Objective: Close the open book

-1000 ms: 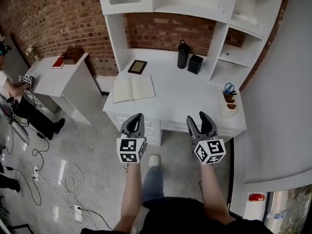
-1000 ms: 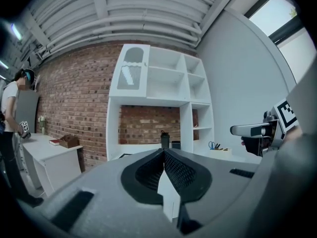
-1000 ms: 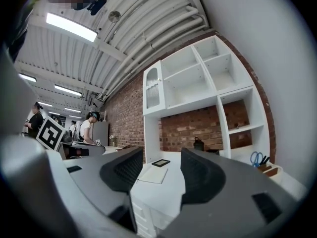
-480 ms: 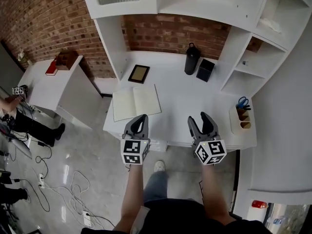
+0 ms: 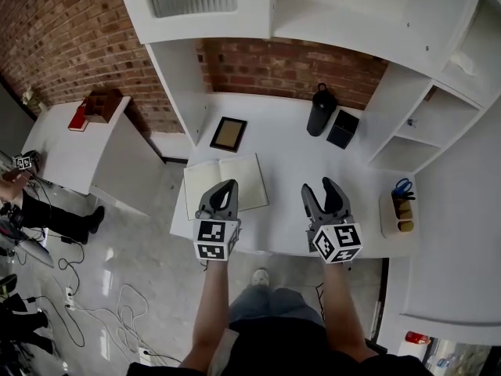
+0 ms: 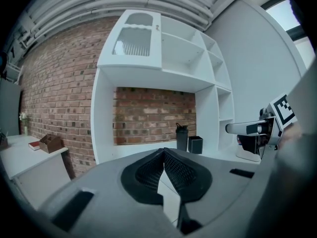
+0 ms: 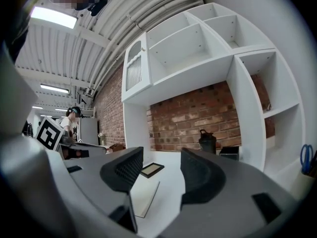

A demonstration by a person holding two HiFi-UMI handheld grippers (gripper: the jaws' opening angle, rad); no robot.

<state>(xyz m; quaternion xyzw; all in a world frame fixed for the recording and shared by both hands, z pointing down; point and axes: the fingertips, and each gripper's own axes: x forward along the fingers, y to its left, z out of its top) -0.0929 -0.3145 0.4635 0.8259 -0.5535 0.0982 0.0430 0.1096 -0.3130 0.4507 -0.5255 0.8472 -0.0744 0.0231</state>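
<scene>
A white desk (image 5: 293, 163) with shelving stands against a brick wall (image 5: 290, 67). The open book (image 5: 235, 177) lies flat at the desk's front-left corner, pages up. A picture frame (image 5: 228, 134) lies behind it; a black bottle (image 5: 320, 110) and black box (image 5: 343, 128) stand at the rear edge. Left gripper (image 5: 222, 188): over the book's front edge, jaws together, empty. Right gripper (image 5: 325, 188): over the desk's front edge, jaws apart, empty

The open book with pale cream pages (image 5: 228, 171) lies flat, face up, on the white tabletop (image 5: 291, 171) near its front left corner. It is turned slightly askew, with both halves spread level either side of the spine. The pages look blank, though they are too small to be sure.
</scene>
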